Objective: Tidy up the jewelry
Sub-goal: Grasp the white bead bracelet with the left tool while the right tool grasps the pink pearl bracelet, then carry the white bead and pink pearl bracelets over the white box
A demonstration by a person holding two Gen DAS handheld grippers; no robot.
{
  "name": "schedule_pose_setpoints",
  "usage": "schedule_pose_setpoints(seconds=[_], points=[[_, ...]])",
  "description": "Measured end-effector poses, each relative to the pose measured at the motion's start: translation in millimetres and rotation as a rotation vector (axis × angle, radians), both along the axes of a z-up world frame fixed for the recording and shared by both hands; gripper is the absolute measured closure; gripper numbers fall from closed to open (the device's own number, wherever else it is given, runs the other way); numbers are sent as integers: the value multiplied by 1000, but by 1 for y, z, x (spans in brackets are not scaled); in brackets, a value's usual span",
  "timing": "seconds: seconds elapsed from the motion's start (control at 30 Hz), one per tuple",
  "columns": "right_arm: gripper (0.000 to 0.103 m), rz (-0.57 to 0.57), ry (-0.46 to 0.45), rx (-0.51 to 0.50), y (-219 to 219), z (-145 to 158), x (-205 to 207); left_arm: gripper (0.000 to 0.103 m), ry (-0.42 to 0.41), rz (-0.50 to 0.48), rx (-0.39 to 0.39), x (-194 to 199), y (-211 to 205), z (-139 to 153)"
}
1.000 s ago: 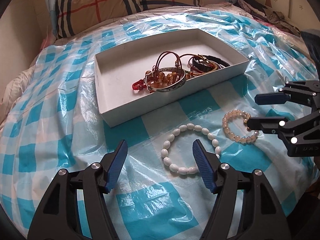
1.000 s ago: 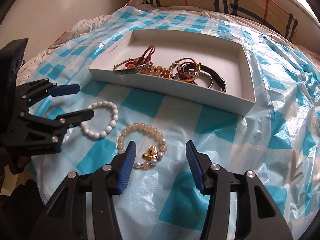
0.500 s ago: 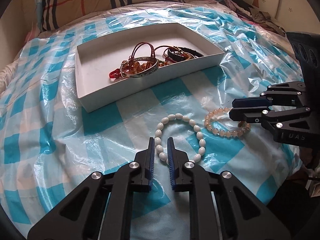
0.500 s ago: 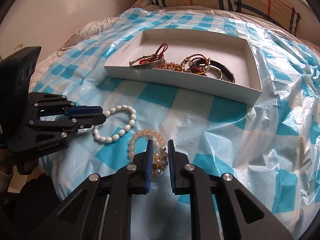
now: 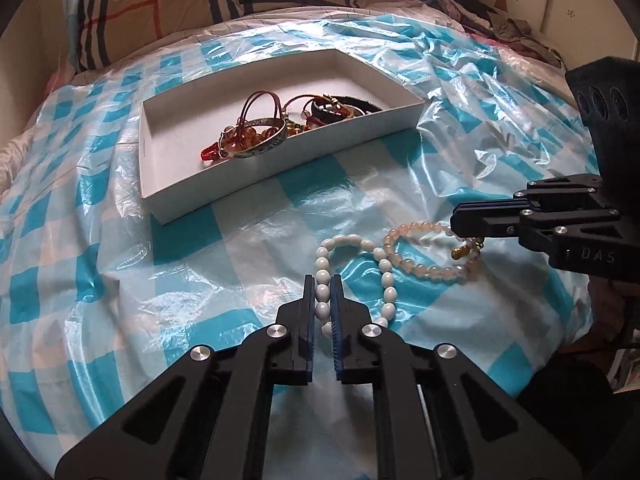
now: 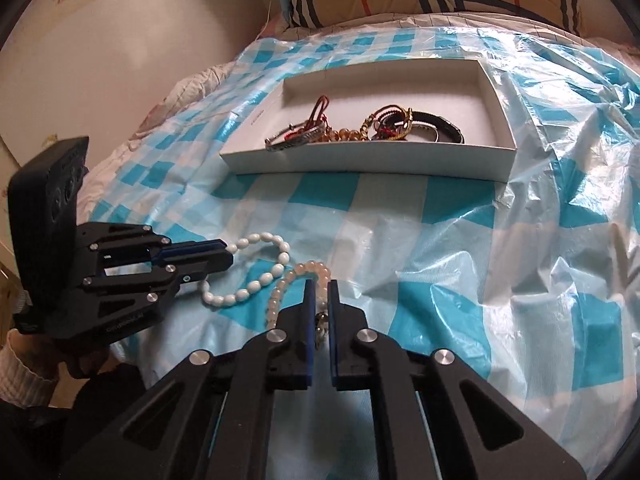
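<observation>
**K:** Blue pads of the left gripper (image 5: 323, 295) just closed onto the white bead bracelet (image 5: 352, 276); the right gripper (image 6: 319, 300) just closed onto the peach bead bracelet (image 6: 286, 286). Both loops mostly lie on the checked plastic sheet (image 5: 120, 264).

**M:** Loops touch where they meet. I'd lift each straight up and spread the hands apart so the strands don't snag.

**K:** Then over the near wall of the white box (image 5: 280, 166). Bangles (image 5: 256, 140) are piled near that wall; drop behind them. Striped pillow (image 5: 168, 4) sits well clear.
</observation>
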State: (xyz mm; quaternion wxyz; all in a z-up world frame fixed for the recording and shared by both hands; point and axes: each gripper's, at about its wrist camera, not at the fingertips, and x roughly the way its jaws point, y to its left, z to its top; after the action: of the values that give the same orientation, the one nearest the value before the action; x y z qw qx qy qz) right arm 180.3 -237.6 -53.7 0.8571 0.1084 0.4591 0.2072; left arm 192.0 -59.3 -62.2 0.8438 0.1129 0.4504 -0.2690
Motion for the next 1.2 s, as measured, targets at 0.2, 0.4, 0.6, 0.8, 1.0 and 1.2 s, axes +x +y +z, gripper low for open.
schedule_pose_setpoints(seconds=[0.2, 0.4, 0.6, 0.8, 1.0, 1.2], points=[[96, -25, 7, 3, -5, 11, -9, 96, -15, 23, -44, -14, 11, 24], [48, -29, 21, -94, 4, -7, 6, 96, 9, 35, 2, -9, 14, 9], [81, -26, 57, -101, 4, -35, 10, 94, 49, 53, 15, 1, 18, -19], [89, -42, 39, -14, -5, -23, 0, 96, 43, 22, 29, 0, 10, -19], [89, -51, -19, 79, -13, 9, -16, 96, 27, 23, -61, -12, 17, 8], [89, -61, -55, 167, -24, 32, -23, 96, -20, 26, -130, -17, 23, 44]])
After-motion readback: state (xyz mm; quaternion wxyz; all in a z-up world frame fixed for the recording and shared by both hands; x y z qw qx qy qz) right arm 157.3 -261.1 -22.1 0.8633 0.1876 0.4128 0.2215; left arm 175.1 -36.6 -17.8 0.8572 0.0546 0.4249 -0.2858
